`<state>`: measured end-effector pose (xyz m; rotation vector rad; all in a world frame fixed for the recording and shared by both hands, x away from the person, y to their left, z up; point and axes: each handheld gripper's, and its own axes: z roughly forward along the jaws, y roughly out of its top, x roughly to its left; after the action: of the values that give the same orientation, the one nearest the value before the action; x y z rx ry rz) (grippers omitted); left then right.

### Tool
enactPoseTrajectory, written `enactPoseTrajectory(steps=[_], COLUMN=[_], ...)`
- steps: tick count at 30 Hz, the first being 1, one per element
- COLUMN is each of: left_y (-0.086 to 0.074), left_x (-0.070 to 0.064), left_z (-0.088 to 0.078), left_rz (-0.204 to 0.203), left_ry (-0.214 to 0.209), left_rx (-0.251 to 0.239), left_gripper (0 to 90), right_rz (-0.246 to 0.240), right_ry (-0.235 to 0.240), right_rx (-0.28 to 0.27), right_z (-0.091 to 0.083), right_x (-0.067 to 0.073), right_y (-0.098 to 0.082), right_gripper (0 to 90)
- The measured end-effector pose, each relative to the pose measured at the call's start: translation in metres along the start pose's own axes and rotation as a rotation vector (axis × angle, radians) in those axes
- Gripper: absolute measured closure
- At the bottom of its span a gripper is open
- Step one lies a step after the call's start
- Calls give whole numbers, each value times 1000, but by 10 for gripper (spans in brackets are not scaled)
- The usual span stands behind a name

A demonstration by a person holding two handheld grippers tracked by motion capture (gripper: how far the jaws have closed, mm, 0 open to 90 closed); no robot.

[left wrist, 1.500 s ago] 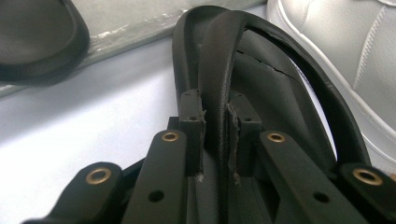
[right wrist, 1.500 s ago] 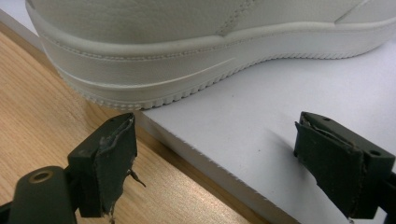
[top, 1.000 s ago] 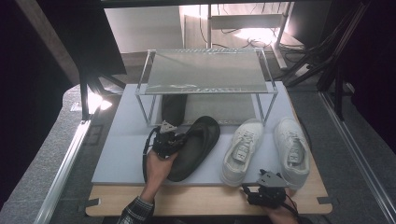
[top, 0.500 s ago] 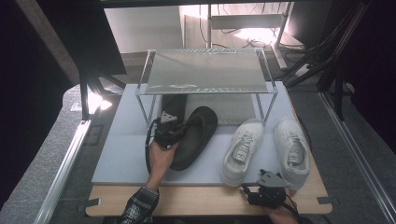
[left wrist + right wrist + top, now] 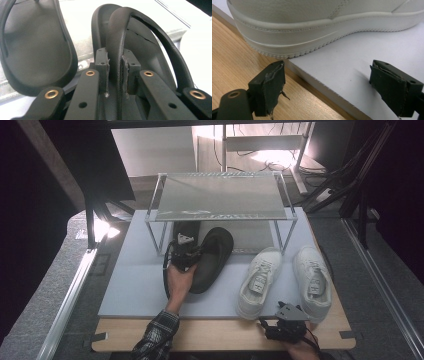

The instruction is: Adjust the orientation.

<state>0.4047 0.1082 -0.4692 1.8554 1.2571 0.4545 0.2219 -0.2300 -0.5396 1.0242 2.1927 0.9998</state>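
1. Black rubbery flip-flop point(image 5: 212, 260) lies at centre-left of the high view, toe under the wire rack point(image 5: 220, 195); it looks light, soft and bendy.
2. The left gripper point(image 5: 186, 254) has its jaws clamped on the strap point(image 5: 117, 50), a sensible hold.
3. A second flip-flop point(image 5: 35, 50) sits under the rack.
4. The right gripper point(image 5: 332, 87) rests with jaws wide and empty at the lower right worktop point(image 5: 220, 335), beside a white sneaker point(image 5: 312, 25).

Black flip-flops point(image 5: 212, 257): two, one under the rack
White sneakers point(image 5: 260, 280): two, side by side
Wire rack point(image 5: 220, 195): one
Grey mat point(image 5: 130, 280): one
Grippers point(image 5: 184, 254): two
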Motion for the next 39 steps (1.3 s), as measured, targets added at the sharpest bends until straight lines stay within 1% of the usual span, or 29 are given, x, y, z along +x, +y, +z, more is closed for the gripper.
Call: enactPoseTrajectory(steps=[4, 6, 7, 8, 12, 14, 15, 18, 21, 22, 24, 25, 26, 30, 34, 35, 37, 39], left_y=[0, 1, 2, 2, 1, -1, -1, -5, -9, -10, -10, -10, -10, -6, -3, -3, -3, -5], left_x=[1, 2, 3, 3, 4, 6, 6, 9, 12, 13, 16, 17, 16, 15, 15, 15, 15, 15], left_z=[9, 13, 15, 18, 24, 28, 28, 31, 32, 32, 32, 32, 32, 27, 17, 14, 8, 3], left_rz=[-26, -30, -32, -42, -50, -68, -68, -100, -105, -114, -127, -128, -125, -109, -74, -59, -40, -20], left_ry=[13, 29, 35, 44, 58, 76, 76, 88, 114, 116, 98, 94, 94, 91, 89, 90, 78, 60], left_rx=[-19, -27, -27, -26, -30, -33, -33, -42, -51, -59, -65, -60, -59, -69, -75, -77, -75, -70], left_gripper=[775, 775, 775, 774, 775, 776, 777, 779, 781, 781, 769, 769, 734, 719, 707, 705, 705, 723], right_rz=[1, 1, 1, 1, 2, 0, 0, 0, -1, -2, -2, -2, -2, -1, -3, -3, -4, -4], right_ry=[5, 5, 5, 6, 8, 9, 9, 10, 10, 11, 11, 11, 11, 10, 10, 9, 9, 8], right_rx=[-2, -2, -2, -2, -4, -4, -4, -4, -4, -4, -4, -4, -4, -4, -3, -3, -2, -2], right_z=[0, 0, 0, 0, 0, 0, 0, 0, 0, 0, 0, 0, 0, 0, 0, 0, 0, 0], right_x=[0, 0, 0, -1, -1, -1, -1, -1, -1, -1, -1, -1, -1, -1, -1, -1, -1, -1], right_y=[0, 0, 0, 0, 0, 0, 0, 0, 0, 0, 0, 0, 0, 0, 0, 0, 0, 0], right_gripper=[136, 136, 136, 136, 136, 136, 136, 136, 136, 136, 136, 136, 136, 137, 136, 136, 136, 136])
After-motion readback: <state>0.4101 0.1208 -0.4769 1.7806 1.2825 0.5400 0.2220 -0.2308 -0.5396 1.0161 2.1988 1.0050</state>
